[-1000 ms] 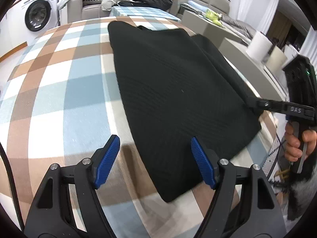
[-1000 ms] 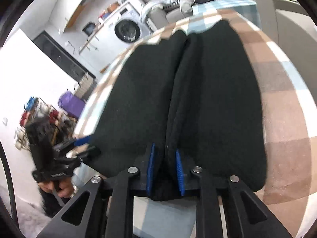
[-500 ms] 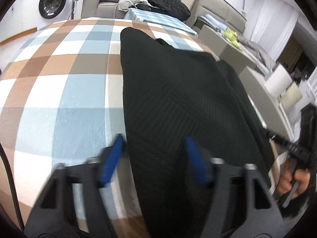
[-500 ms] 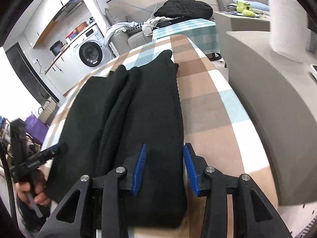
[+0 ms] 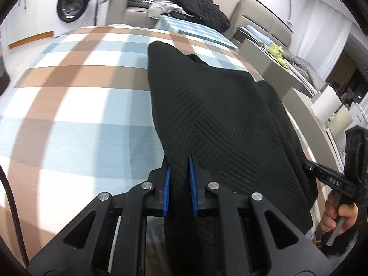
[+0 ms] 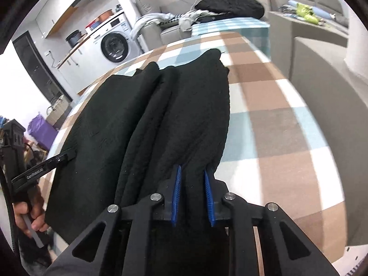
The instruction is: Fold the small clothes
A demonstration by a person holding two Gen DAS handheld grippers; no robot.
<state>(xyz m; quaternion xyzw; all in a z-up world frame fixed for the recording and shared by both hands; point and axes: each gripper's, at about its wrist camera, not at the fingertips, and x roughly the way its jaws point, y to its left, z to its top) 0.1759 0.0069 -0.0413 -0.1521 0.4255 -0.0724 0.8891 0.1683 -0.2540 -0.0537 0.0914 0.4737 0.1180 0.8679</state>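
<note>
A black ribbed knit garment (image 5: 218, 115) lies lengthwise on the checked table cover (image 5: 80, 115), with a long fold ridge showing in the right wrist view (image 6: 161, 105). My left gripper (image 5: 179, 161) is closing its blue pads on the garment's near left edge, and fabric is pinched between them. My right gripper (image 6: 192, 170) is closing on the near right part of the garment (image 6: 195, 119), with bunched cloth between its pads. Each gripper also shows in the other's view, the right gripper (image 5: 308, 163) and the left gripper (image 6: 66, 155), both at the garment's near hem.
Beyond the table's far end stand a washing machine (image 5: 71, 7) and a sofa with a black clothes pile (image 5: 200, 9). A grey counter (image 6: 322, 73) runs along the table's right side, with a white roll (image 5: 326, 103) on it. The checked cloth (image 6: 276, 126) is bare beside the garment.
The left gripper came in over the garment's near left edge and went from wide open to pinching it. The right gripper loosened, shifted right along the hem and closed again.
</note>
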